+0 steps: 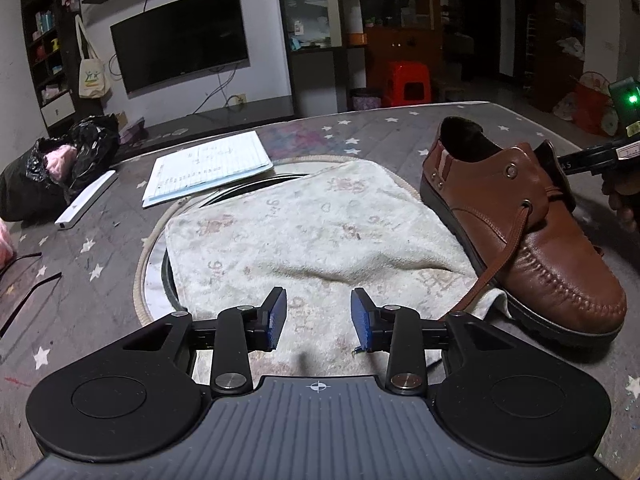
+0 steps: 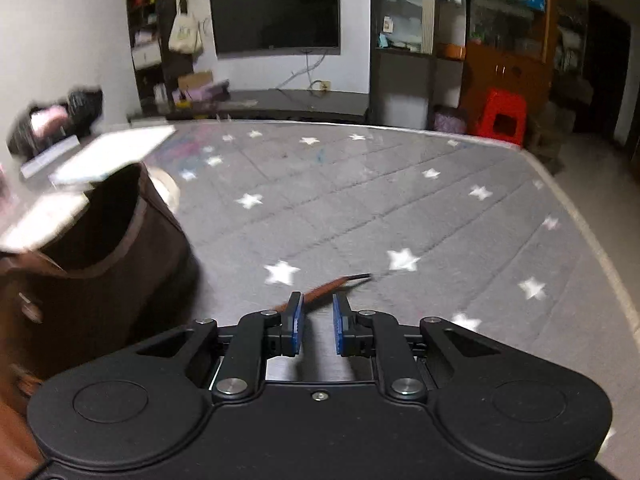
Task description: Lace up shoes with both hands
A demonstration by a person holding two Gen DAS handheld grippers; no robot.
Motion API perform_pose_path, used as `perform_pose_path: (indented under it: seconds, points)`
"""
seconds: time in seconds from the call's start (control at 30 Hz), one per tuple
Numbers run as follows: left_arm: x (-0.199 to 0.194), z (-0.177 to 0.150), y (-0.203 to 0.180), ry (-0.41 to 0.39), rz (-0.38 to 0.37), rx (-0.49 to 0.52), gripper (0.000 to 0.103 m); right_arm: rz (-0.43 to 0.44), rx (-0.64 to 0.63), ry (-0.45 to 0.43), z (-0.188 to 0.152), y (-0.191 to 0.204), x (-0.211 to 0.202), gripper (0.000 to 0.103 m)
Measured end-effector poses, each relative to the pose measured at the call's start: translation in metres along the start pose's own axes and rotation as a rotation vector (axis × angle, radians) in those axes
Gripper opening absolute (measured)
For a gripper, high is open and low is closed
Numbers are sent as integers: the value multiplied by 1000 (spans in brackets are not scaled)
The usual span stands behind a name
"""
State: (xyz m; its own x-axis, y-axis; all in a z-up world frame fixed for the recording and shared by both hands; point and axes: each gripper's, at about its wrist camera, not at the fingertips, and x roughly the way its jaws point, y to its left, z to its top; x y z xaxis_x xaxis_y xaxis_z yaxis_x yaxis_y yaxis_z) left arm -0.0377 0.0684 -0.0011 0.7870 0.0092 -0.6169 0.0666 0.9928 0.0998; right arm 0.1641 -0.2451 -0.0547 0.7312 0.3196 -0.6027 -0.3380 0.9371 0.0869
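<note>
A brown leather shoe (image 1: 520, 216) stands on a white towel (image 1: 304, 236) at the right of the left wrist view, toe toward me. Its brown lace (image 1: 502, 252) hangs from an eyelet down the near side. My left gripper (image 1: 319, 318) is open and empty over the towel, left of the shoe. In the right wrist view the shoe's heel opening (image 2: 96, 236) fills the left, blurred. My right gripper (image 2: 317, 316) is open with a narrow gap. The other lace end (image 2: 336, 284) runs from beside its left finger out across the mat; no grip shows.
A grey star-patterned mat (image 2: 400, 208) covers the table. A lined notepad (image 1: 208, 168), a white bar (image 1: 86, 200) and a black plastic bag (image 1: 52, 168) lie at the far left. A red stool (image 1: 408, 82) stands beyond the table.
</note>
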Motion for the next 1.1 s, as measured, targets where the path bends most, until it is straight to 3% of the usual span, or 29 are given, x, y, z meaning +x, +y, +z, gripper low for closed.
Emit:
perform_pose_path:
  seconds: [0.13, 0.23, 0.33, 0.53, 0.6, 0.63, 0.7, 1.1]
  points:
    - [3, -1, -2, 3, -13, 0, 37, 24, 126, 24, -1, -11, 3, 16]
    - [5, -2, -3, 6, -17, -1, 37, 33, 197, 15, 2, -14, 6, 22]
    - [5, -2, -2, 7, -17, -4, 37, 17, 204, 16, 5, -11, 9, 22]
    - [1, -2, 1, 5, -21, -8, 38, -71, 34, 23, 6, 17, 15, 22]
    - [0, -2, 0, 3, -23, -6, 38, -85, -44, 20, 4, 27, 16, 17]
    - [-2, -1, -1, -1, -25, -4, 38, -84, -70, 23, 4, 29, 15, 10]
    - [-5, 0, -1, -7, -27, -1, 38, -78, -117, 29, 3, 34, 15, 5]
    - [-23, 21, -28, -71, -108, 65, 43, -80, -336, -29, -24, 44, -31, 3]
